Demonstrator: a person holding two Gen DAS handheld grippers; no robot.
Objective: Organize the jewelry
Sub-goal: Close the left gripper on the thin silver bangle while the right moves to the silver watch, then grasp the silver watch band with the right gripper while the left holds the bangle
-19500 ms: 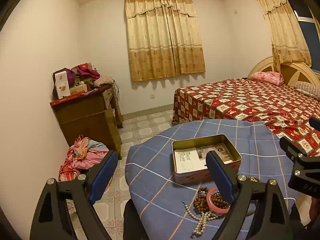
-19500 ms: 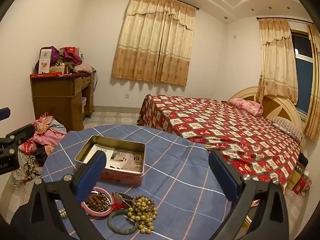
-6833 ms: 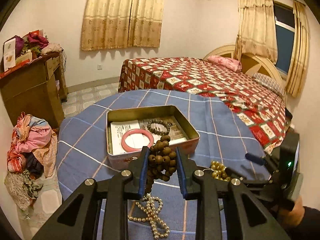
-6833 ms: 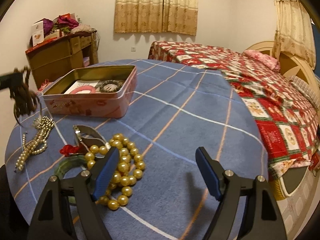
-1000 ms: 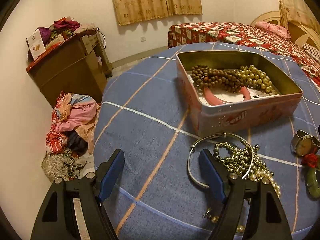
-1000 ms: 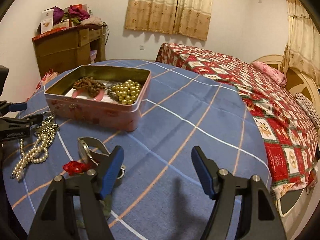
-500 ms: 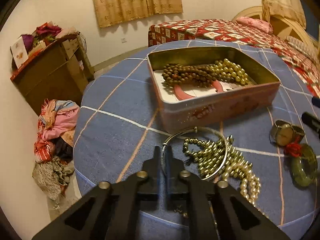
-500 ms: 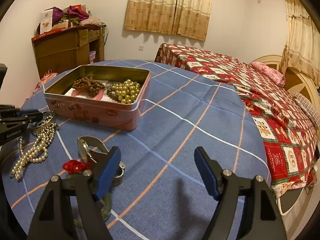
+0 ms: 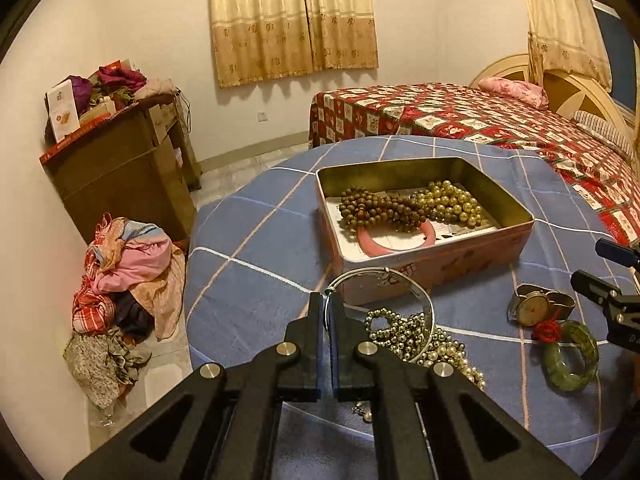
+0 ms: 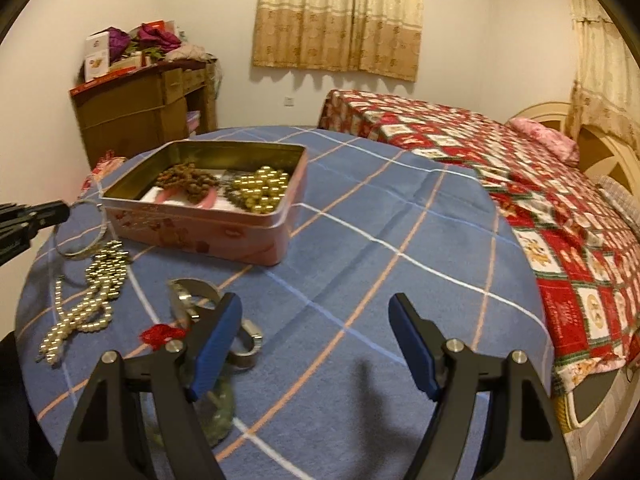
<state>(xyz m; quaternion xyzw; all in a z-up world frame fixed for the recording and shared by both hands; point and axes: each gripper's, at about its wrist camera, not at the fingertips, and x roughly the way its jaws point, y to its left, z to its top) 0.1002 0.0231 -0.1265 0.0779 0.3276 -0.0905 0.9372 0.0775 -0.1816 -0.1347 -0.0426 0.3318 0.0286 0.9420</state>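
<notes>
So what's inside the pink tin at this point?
The pink tin holds a brown wooden bead strand, gold pearl beads and a pink bangle, all lying on printed papers. The beads cover part of the bangle and most of the papers.

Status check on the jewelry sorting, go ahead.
Left gripper shut on silver bangle, lifted beside the tin. Right gripper open, empty. Pearl strand, watch, green bangle on table, outside tin.
</notes>
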